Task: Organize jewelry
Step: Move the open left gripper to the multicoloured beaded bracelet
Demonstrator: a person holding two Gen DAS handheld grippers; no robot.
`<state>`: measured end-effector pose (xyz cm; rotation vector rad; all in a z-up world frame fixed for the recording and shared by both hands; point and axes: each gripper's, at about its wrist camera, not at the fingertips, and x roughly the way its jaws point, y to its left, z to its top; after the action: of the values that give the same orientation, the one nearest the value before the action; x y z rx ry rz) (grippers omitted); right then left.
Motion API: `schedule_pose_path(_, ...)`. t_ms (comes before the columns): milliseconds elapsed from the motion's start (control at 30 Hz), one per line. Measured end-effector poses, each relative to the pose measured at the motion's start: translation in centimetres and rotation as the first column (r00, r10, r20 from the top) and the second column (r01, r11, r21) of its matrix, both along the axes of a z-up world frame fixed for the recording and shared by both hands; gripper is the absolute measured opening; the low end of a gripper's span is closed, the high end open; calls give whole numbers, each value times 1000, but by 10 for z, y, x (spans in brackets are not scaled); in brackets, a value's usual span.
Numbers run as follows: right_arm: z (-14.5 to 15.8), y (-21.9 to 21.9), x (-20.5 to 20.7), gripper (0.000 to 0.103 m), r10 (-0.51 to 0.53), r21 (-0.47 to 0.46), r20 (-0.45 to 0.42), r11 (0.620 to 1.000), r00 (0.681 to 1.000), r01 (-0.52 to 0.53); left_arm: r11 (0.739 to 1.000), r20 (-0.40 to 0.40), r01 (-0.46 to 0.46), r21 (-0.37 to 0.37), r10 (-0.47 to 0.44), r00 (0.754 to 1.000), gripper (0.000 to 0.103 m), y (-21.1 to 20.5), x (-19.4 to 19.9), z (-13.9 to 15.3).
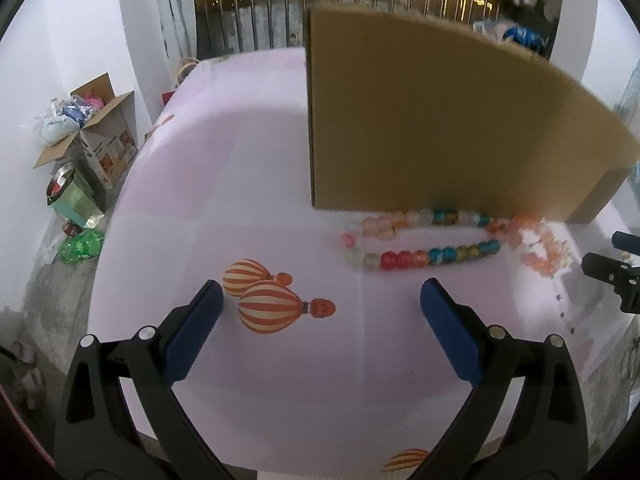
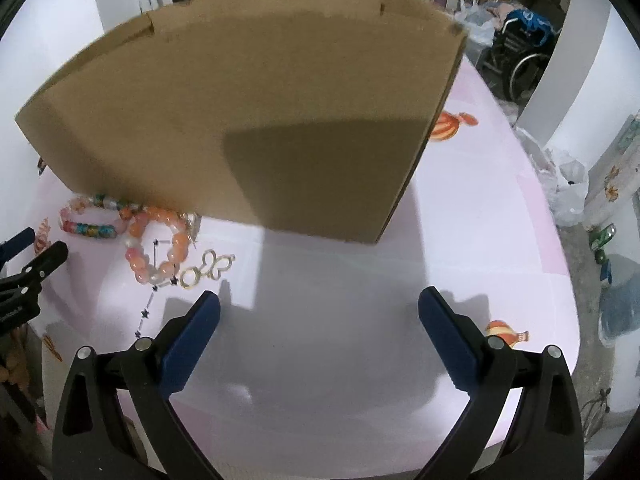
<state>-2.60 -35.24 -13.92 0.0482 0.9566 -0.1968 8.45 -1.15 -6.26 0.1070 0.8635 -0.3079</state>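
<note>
Against the foot of the cardboard box [image 1: 440, 120] lies all the jewelry: a multicoloured bead bracelet [image 1: 420, 240] touching the box's lower edge, an orange bead bracelet [image 2: 160, 244] just beside it, a gold butterfly charm [image 2: 208, 268] and a thin star chain [image 2: 150, 304] nearer me. I hold both tools above the pink tablecloth [image 1: 260, 160] — left gripper [image 1: 320, 312] and right gripper [image 2: 320, 316] each have their fingers spread wide, holding nothing. I judge that nothing is sorted yet. For the first pick I would bring the left gripper over the multicoloured strand and close across one run of beads, not both. The box wall crowds that strand, so I would approach from the side away from the box. The orange bracelet overlaps the chain — lifting one may drag the other.
</note>
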Motion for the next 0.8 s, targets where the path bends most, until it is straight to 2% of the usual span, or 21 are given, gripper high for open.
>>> schedule_pose_path(133,15,8,-6,96,43,11,75,999,996,-44,996,13,-12,-88,14,1000,95,11,0,6)
schedule_pose_path(200,21,11,-10,91,60,30,109,998,992,-63,992,37,-17,-122,22,999,93,18,-2,11)
schedule_pose_path(233,23,13,-12,89,63,38,120,997,991,-68,991,44,-21,-130,27,999,91,20,-3,12)
schedule_pose_path(300,24,16,-14,85,69,67,131,995,989,-78,986,51,-37,-163,46,998,80,28,-3,16)
schedule_pose_path(433,21,21,-19,84,80,108,130,990,988,-94,976,56,-35,-216,48,997,73,30,0,21)
schedule_pose_path(633,21,34,-19,82,109,124,129,984,986,-125,985,52,25,-173,-17,999,65,10,11,19)
schedule_pose_path(800,19,42,-16,82,137,139,127,978,982,-155,994,39,61,-91,-57,998,59,-6,16,6)
